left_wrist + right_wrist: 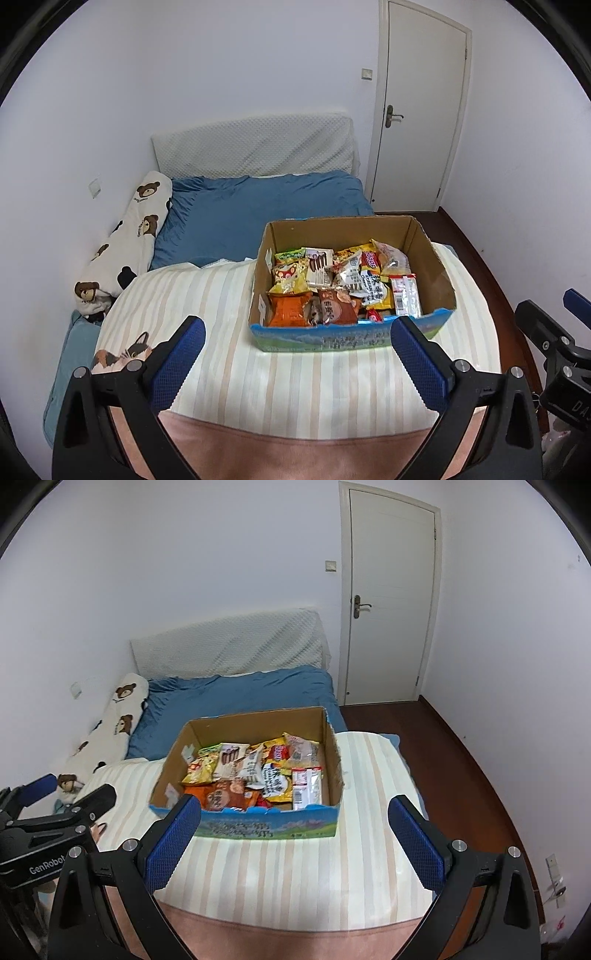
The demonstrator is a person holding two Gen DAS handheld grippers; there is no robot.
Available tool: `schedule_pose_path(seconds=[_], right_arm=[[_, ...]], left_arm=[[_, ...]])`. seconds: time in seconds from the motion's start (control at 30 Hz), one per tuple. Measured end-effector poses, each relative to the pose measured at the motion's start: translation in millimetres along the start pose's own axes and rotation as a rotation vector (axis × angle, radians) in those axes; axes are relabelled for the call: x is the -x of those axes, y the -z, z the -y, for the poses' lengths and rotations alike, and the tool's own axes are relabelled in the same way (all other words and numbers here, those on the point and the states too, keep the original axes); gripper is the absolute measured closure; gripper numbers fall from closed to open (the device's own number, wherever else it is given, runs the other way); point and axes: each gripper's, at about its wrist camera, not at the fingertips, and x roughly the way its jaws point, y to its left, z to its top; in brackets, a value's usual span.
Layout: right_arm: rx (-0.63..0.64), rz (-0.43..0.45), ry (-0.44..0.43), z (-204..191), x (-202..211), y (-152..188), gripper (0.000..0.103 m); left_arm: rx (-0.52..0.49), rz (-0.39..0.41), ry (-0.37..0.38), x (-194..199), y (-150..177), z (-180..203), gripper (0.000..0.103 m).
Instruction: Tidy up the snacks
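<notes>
An open cardboard box [436, 273] with a blue printed front stands on a striped blanket [236, 332] on the bed. It is full of several snack packets [332, 284] in orange, yellow, silver and brown. The box [332, 771] and its snack packets [255, 775] also show in the right wrist view. My left gripper [297, 339] is open and empty, held short of the box's front wall. My right gripper [293, 818] is open and empty, also just before the box front. The left gripper shows at the left edge of the right wrist view [70, 794].
A blue duvet [236, 210] lies behind the box, with a bear-print bolster [129, 236] along the left wall and a white headboard pad [255, 144]. A closed white door [417, 107] is at the back right. Dark wooden floor [443, 760] runs right of the bed.
</notes>
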Motion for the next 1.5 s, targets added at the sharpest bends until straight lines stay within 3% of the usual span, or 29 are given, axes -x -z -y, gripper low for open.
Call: schedule_pose_path(seconds=[0.33,0.6,1.5], right_arm=[[-0.013,-0.055,0.036,6,-51,-9,0.000],[-0.004,-0.081,0.049,5,-68,-8,0.000],[-0.004,-0.053,0.062,6,-51,-9,0.000]], left_arm=[[-0.008,-0.081,0.021,-39,-14,7,0.000],[0.003,-0.115,0.029,-54,-13,6,0.000],[-0.006,-0.087,0.041,-44,-14,7,0.000]])
